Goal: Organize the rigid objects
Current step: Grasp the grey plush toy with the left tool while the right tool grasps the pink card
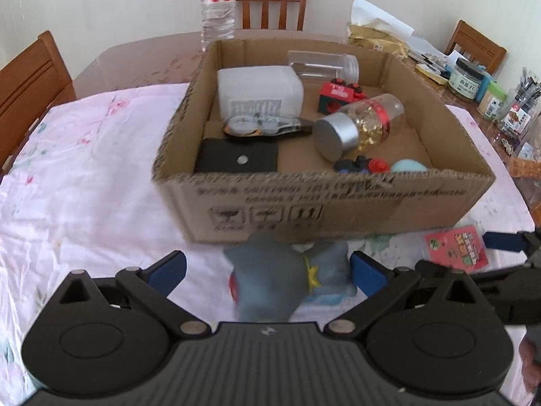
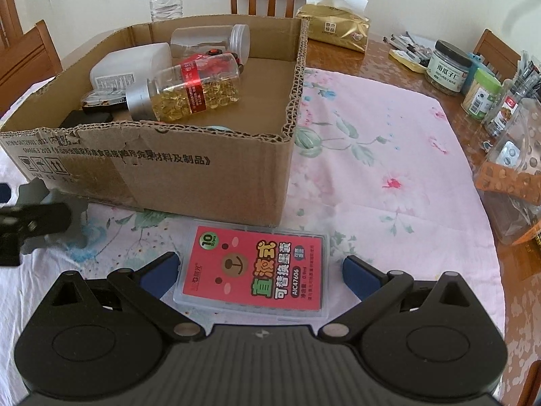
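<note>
Left gripper (image 1: 267, 270) jaws spread around grey shark figurine (image 1: 270, 287), pads clear of it, cardboard box (image 1: 338, 209) just beyond, pink card case (image 1: 456, 247) beside box.

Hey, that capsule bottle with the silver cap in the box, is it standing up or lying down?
Lying down. The capsule bottle rests on its side in the cardboard box, its silver cap facing sideways, its capsules pooled along the lower side.

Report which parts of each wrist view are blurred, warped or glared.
Left wrist view: the grey toy between the open left gripper is smeared with blur, and the cardboard box print is soft; fisheye bends the table edges. Right wrist view: the red card case between the open right gripper reads sharp; the table's right edge shows glare.
</note>
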The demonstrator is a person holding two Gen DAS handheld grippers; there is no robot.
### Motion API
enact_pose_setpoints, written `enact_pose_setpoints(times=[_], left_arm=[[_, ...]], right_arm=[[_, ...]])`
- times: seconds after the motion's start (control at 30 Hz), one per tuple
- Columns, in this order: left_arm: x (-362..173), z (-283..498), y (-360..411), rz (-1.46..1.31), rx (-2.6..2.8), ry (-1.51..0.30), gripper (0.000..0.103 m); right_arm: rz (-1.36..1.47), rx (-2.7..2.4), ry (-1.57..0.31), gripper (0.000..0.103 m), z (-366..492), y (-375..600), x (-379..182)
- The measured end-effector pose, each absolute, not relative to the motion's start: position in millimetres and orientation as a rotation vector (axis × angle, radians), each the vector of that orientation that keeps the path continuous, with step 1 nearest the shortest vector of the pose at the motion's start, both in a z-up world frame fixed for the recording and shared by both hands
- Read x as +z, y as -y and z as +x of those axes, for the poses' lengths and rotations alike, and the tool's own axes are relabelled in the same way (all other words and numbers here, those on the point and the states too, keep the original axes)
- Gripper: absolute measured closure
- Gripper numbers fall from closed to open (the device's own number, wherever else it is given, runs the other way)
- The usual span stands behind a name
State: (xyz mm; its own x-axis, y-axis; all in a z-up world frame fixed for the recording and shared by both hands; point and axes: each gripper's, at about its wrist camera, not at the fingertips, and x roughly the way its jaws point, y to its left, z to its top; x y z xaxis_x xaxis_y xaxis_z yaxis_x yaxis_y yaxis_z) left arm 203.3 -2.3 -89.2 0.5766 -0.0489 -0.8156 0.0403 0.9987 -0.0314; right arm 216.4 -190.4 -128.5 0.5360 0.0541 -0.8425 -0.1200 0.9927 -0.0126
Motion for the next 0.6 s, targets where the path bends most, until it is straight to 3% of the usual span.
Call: enact_pose_setpoints(times=[0.6], left_arm=[[-116.3,201.6,5.5,0.036,-0.039,-0.97,0.001]], right_arm=[[-0.071,0.103,-0.99,0.0,215.7,189.9,-129.7]])
